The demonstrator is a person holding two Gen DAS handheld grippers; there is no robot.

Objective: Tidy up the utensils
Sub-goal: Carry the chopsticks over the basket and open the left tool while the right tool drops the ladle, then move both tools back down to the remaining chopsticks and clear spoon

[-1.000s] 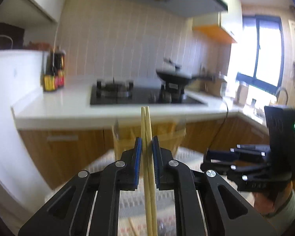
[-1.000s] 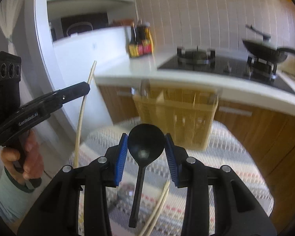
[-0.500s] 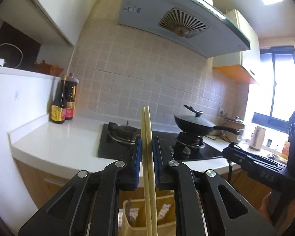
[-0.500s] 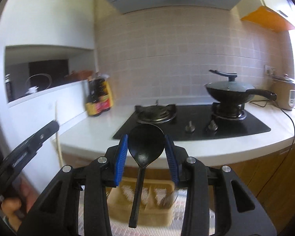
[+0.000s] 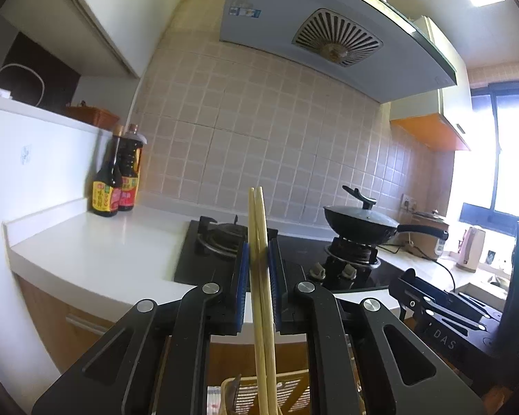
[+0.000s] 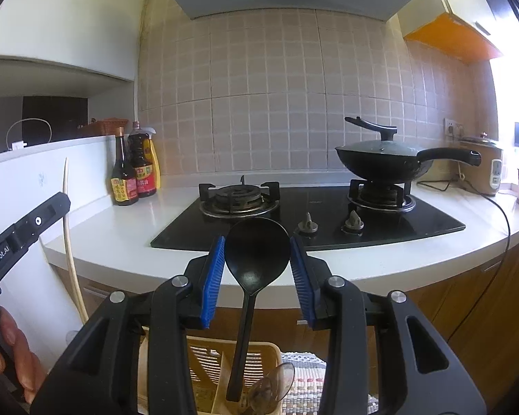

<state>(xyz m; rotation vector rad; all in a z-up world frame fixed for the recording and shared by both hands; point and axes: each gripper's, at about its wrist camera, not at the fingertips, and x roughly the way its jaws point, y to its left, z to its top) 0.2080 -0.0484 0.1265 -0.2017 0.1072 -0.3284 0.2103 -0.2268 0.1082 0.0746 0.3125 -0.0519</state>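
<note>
My left gripper [image 5: 258, 256] is shut on a pair of pale wooden chopsticks [image 5: 261, 276] that stand upright between its blue pads. My right gripper [image 6: 257, 254] is shut on the bowl of a black plastic spoon [image 6: 256, 249], whose handle hangs down toward a beige slotted utensil basket [image 6: 225, 363]. The basket [image 5: 290, 390] also shows low between the left fingers. A clear spoon [image 6: 273, 387] leans in it. In the right wrist view the left gripper [image 6: 57, 204] and its chopsticks [image 6: 69, 242] appear at the left. The right gripper's body [image 5: 443, 307] shows at the right of the left wrist view.
A white counter [image 6: 121, 242] holds a black gas hob [image 6: 294, 214], a lidded black wok [image 6: 380, 162] and sauce bottles [image 6: 135, 169]. A rice cooker [image 6: 481, 166] and kettle stand at the far right. Striped cloth [image 6: 308, 380] lies under the basket. A person's fingers [image 6: 10, 356] hold the left gripper.
Both grippers have swung upward, so the views moved from the basket and cloth to the counter, hob and hood. The basket slid to the bottom edge. Both grips are unchanged.
</note>
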